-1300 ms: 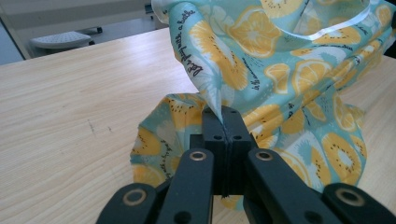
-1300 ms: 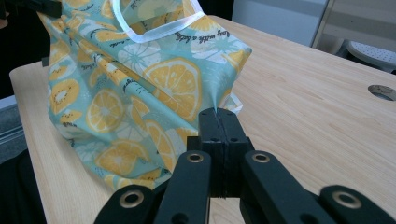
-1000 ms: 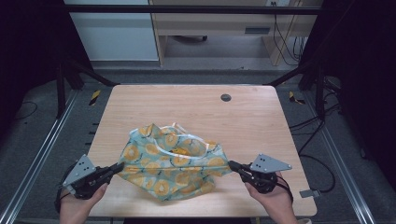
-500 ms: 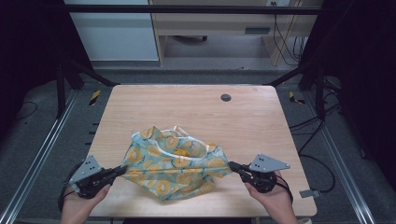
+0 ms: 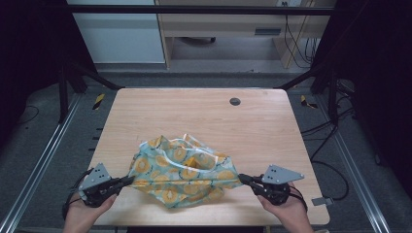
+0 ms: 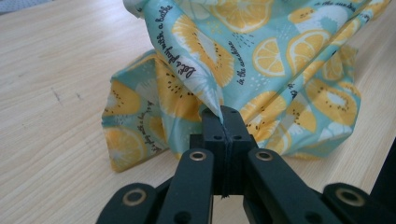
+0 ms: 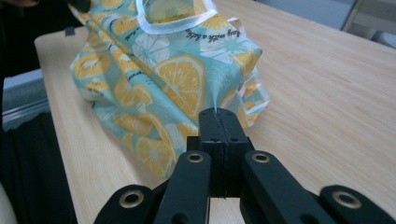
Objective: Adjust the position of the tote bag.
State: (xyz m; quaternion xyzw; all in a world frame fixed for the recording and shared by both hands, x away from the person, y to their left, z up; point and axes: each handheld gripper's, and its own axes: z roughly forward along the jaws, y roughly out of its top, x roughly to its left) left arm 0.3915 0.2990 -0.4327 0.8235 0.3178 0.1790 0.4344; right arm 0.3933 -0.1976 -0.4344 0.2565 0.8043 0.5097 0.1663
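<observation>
The lemon-print cloth [image 5: 182, 172] sits bunched near the front edge of the table [image 5: 194, 111], midway between its two front corners. The left gripper [image 5: 127, 180] has its jaws pinched tight on one corner of the fabric, and the right gripper [image 5: 241, 178] is clamped on the opposite corner. It looks thin, light and floppy (nothing stiff in it), so I'd judge corners or the white-taped hem [image 7: 175, 23] the surest places to grip.

The left gripper [image 5: 127, 180] has drawn back toward the table's near edge, stretching the cloth [image 5: 182, 170] flatter.
</observation>
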